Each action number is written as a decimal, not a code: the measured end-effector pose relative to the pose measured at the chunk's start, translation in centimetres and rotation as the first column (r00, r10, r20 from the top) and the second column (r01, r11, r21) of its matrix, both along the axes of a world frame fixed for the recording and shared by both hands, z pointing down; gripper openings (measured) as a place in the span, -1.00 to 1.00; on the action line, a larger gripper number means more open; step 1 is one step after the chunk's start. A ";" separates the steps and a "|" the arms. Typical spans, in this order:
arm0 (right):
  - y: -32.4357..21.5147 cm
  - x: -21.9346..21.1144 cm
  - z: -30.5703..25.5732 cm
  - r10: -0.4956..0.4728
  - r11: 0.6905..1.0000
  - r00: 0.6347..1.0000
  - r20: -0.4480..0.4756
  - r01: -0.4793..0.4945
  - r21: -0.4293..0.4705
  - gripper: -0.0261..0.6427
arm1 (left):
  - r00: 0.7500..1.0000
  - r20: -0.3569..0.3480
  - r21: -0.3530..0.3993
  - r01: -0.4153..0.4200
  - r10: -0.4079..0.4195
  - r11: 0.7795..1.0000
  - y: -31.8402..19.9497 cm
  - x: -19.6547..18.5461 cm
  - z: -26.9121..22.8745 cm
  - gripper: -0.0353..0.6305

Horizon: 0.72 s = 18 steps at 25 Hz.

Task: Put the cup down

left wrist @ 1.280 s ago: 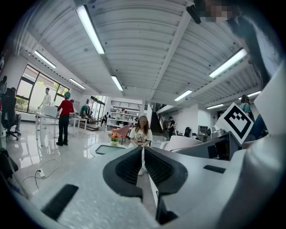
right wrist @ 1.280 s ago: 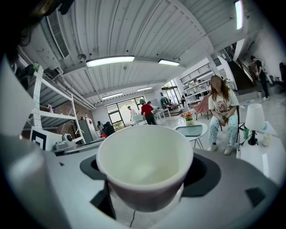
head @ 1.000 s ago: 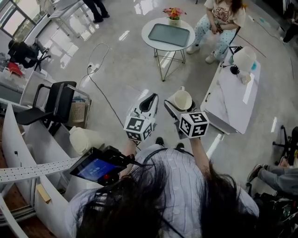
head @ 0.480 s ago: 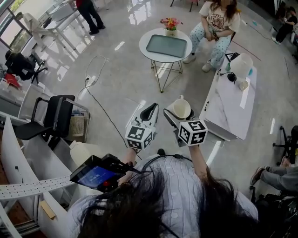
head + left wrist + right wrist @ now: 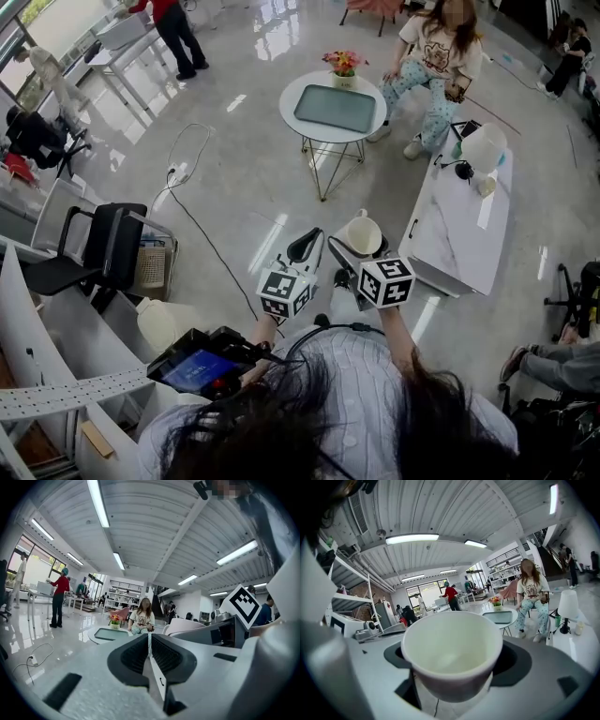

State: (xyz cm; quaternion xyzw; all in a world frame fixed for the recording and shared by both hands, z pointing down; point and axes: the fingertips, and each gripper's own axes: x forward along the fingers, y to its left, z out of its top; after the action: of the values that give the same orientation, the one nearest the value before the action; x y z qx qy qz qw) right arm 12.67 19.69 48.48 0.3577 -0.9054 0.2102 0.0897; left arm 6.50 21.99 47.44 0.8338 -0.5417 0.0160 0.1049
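A white cup [image 5: 364, 232] is held clamped in the right gripper [image 5: 361, 251], in the air just off the bench's [image 5: 459, 234] left edge, while the left gripper's [image 5: 305, 248] fingers are pressed together, empty.

The cup [image 5: 452, 653] is cream-white, the left tool [image 5: 307, 242] and right tool [image 5: 361, 246] pale grey with black pads and black-and-white square-marked cubes, the floor [image 5: 234, 159] glossy light grey, the counter [image 5: 450, 234] white with faint grey veining, and the flowers [image 5: 344, 62] pink and orange.
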 end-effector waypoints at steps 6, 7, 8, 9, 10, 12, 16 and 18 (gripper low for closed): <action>-2.7 -0.7 0.6 -0.004 1.000 1.000 0.001 0.004 -0.010 0.38 | 1.000 -0.006 -0.010 0.019 -0.019 1.000 -2.4 -1.1 0.4 -0.84; -3.6 -0.9 0.7 -0.003 1.000 1.000 0.003 0.003 -0.009 0.38 | 1.000 -0.005 -0.009 0.019 -0.019 1.000 -3.2 -1.3 0.5 -0.84; -4.5 -1.1 0.8 -0.002 1.000 1.000 0.005 0.002 -0.009 0.38 | 1.000 -0.004 -0.009 0.019 -0.019 1.000 -4.0 -1.6 0.5 -0.84; -5.4 -1.4 0.9 -0.004 1.000 1.000 0.006 0.004 -0.010 0.38 | 1.000 0.000 -0.010 0.021 -0.021 1.000 -4.8 -1.9 0.6 -0.84; -6.2 -1.8 1.1 -0.008 1.000 1.000 0.006 0.008 -0.014 0.38 | 1.000 0.003 -0.013 0.027 -0.027 1.000 -5.5 -2.3 0.8 -0.84; -7.7 -2.4 1.4 -0.022 0.999 1.000 0.006 0.022 -0.023 0.38 | 0.999 0.005 -0.025 0.042 -0.041 0.999 -7.1 -3.0 1.1 -0.84; -11.8 -2.9 1.3 -0.035 0.999 0.999 -0.007 0.035 -0.022 0.38 | 0.999 0.000 -0.023 0.053 -0.053 0.998 -11.8 -3.7 1.0 -0.84; -13.8 -3.1 1.3 -0.037 0.999 0.999 -0.014 0.036 -0.024 0.38 | 0.998 -0.002 -0.024 0.056 -0.056 0.998 -14.0 -4.0 0.8 -0.84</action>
State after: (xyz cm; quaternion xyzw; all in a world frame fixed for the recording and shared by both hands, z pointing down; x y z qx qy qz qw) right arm 9.61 5.92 49.77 0.3414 -0.9086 0.2169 0.1044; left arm 2.50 8.00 48.26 0.8170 -0.5646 0.0186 0.1158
